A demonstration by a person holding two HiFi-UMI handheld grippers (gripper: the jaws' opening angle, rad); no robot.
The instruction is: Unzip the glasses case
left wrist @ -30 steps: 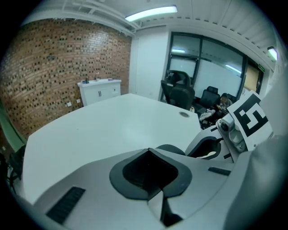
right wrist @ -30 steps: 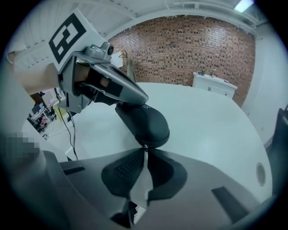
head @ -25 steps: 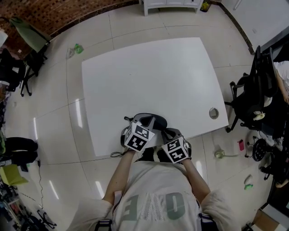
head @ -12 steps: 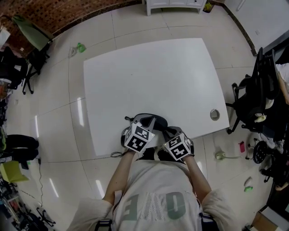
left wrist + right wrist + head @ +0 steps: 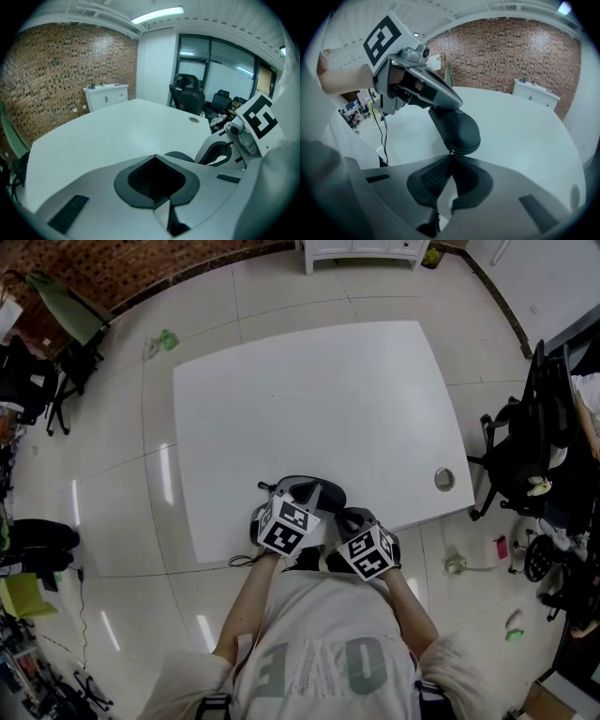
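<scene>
While the right gripper (image 5: 451,157) pinches the zip pull (image 5: 450,152) mid-frame, the glasses case (image 5: 457,129) sits just above (left gripper (image 5: 154,158) closed alongside).

The glasses case (image 5: 457,129) is black, the table (image 5: 309,399) white, the marker cubes (image 5: 287,524) black-and-white squares, the brick wall (image 5: 511,51) red-brown.

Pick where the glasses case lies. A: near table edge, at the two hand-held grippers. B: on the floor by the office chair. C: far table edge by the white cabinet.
A: the dark glasses case lies on the white table at its near edge.
</scene>
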